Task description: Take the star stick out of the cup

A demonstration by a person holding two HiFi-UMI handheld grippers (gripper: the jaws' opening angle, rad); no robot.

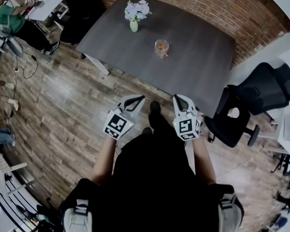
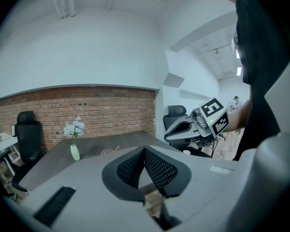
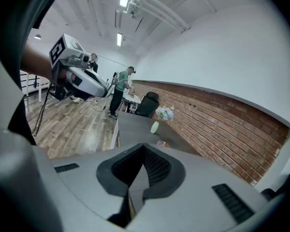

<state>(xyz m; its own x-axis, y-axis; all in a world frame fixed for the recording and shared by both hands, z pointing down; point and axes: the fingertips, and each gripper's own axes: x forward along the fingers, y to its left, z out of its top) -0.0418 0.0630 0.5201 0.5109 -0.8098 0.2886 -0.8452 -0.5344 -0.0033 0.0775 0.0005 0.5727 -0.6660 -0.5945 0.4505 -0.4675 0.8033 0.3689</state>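
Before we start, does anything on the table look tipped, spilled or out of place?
Nothing stands out. The cup stands upright on the table with the orange stick in it, the flower vase upright nearby, no spill visible. The left gripper and right gripper are short of the table, fingers together, empty.

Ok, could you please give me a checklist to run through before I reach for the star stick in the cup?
1. Cup upright on the table: ok.
2. Stick in the cup: ok; its star shape: cannot tell.
3. Left claw open to grasp: not ok, shut and empty.
4. Right claw open to grasp: not ok, shut and empty.
5. Claws at the cup: not ok, both held near the body.
6. Flower vase apart from the cup: ok.
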